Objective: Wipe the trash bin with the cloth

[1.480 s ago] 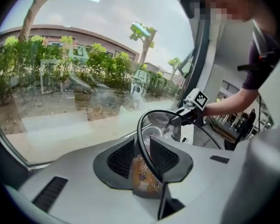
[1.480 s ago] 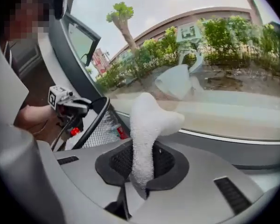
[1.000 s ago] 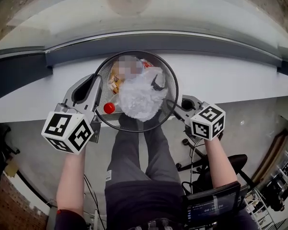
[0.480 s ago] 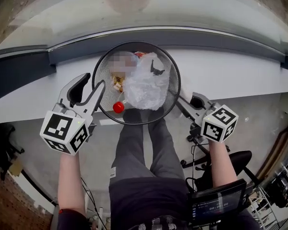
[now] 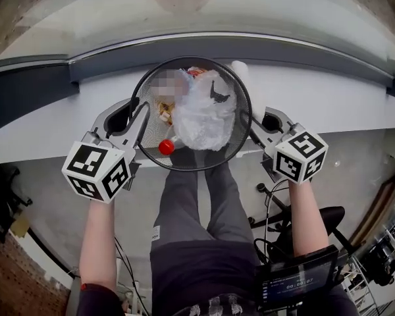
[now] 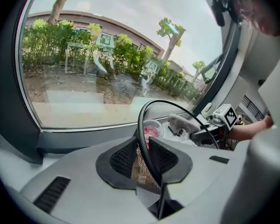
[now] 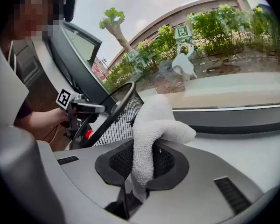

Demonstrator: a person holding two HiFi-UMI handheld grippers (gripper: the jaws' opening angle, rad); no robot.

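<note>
- Trash bin point(image 5: 204, 167): shows higher in the head view than a second ago, nearer the window ledge point(image 5: 329, 101).
- Left gripper point(image 5: 143, 110): jaws were wide and off the rim half a second ago. They have just been closing, with the bin's left rim pinched between them.
- Right gripper point(image 7: 141, 162): has moved from the bin's near-right rim up along its right side.
- Cloth point(image 5: 245, 78): unseen before in the head view, now draped against the right rim.
</note>
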